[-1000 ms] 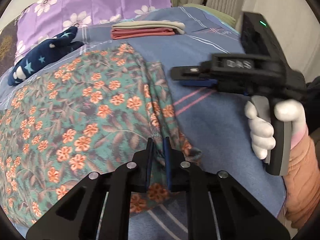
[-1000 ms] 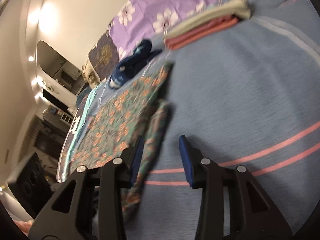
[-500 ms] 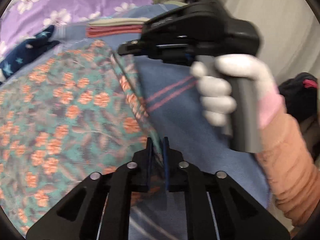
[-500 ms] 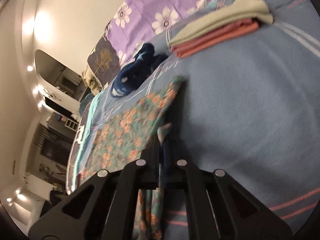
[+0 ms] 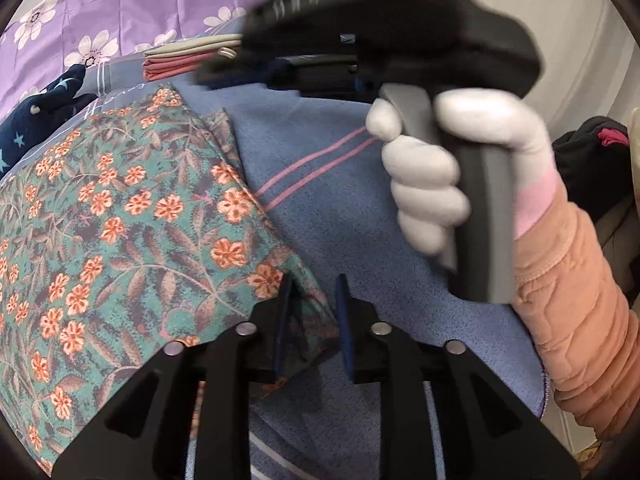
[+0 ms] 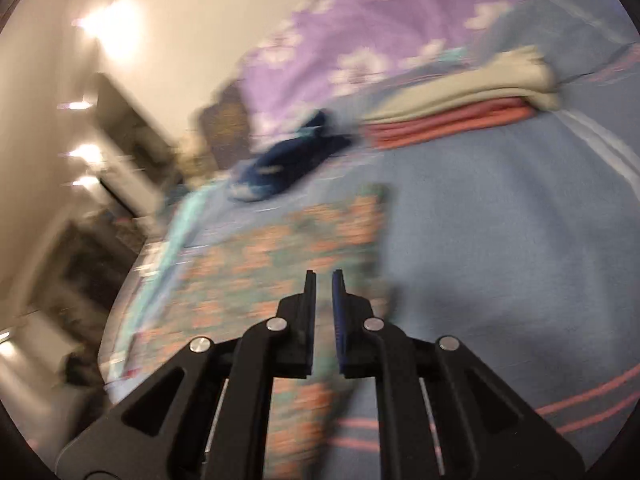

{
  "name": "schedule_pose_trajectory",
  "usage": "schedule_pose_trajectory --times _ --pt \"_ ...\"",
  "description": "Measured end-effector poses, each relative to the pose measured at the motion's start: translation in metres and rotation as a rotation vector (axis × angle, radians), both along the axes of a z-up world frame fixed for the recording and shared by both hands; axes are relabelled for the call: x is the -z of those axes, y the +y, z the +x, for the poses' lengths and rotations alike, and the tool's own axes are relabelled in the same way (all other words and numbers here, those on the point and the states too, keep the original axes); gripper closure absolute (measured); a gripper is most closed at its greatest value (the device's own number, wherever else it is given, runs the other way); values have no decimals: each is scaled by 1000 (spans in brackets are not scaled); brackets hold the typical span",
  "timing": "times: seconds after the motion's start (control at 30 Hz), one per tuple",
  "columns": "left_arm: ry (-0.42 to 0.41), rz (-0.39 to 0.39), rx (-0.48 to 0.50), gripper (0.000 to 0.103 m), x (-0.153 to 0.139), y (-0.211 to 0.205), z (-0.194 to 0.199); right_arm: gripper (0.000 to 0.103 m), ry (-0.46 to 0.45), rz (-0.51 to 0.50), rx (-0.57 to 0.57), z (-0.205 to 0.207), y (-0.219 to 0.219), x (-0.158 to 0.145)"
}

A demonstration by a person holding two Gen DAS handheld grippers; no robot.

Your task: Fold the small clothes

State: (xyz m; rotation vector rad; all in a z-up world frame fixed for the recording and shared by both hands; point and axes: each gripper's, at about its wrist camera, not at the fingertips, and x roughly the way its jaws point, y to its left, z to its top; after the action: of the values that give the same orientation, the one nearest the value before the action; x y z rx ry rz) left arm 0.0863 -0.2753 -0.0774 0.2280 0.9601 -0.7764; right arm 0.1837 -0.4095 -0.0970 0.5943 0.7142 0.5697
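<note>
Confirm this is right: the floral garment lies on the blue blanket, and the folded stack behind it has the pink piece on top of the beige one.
Not quite. The order in the folded stack is reversed: the beige piece lies on top and the pink one beneath, as the right wrist view shows. The floral garment does lie on the blue blanket.

Counted on the blue bedspread (image 5: pixel 344 216): one floral cloth (image 5: pixel 120 216), teal with orange flowers; one dark blue star-print garment (image 5: pixel 36 124); one stack of folded clothes (image 6: pixel 460 108), showing a beige layer over pink layers, exact piece count unclear. One purple flowered pillow (image 5: pixel 120 4) behind. Two grippers: left gripper (image 5: pixel 312 316), right gripper (image 6: pixel 323 312). One white-gloved hand (image 5: pixel 444 168). Two pink stripes across the bedspread
</note>
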Motion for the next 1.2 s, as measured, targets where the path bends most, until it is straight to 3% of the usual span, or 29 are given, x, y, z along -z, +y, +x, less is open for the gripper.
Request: schedule_pose_trajectory --times 0.07,0.1,0.13,0.2,0.27,0.47,0.63,0.77,0.8,0.83,0.9,1.03,1.2 --pt "-7 5 10 74 0 -3 -3 92 41 1 -87 5 14 11" --pt "-11 6 11 73 -1 -3 -6 94 81 -72 -65 10 20 20" --pt "-16 3 10 73 -1 -2 -8 103 152 -205 7 18 24 38" --pt "-8 -16 0 73 -3 3 -15 103 182 -142 37 23 14 44" --pt "4 -40 -4 73 -5 12 -20 103 140 -238 133 19 10 36" --pt "-42 -71 -37 70 -24 68 -44 103 153 -212 132 22 5 42" --pt "-115 -92 -255 69 -45 169 -56 103 146 -229 135 17 6 37" --pt "-170 -84 -518 69 -48 280 -66 103 135 -285 150 7 12 28" --pt "-174 -80 -576 69 -47 305 -63 99 129 -320 162 3 15 23" --pt "-174 -72 -627 69 -45 328 -67 85 123 -377 192 -3 20 16" --pt "-156 -46 -714 70 -37 370 -70 78 98 -428 223 -13 31 2" --pt "-129 -24 -788 71 -23 414 -71 78 -7 -467 155 -34 82 -37" --pt "-124 -82 -818 71 -15 438 -63 68 -201 -619 -128 -69 225 -65"
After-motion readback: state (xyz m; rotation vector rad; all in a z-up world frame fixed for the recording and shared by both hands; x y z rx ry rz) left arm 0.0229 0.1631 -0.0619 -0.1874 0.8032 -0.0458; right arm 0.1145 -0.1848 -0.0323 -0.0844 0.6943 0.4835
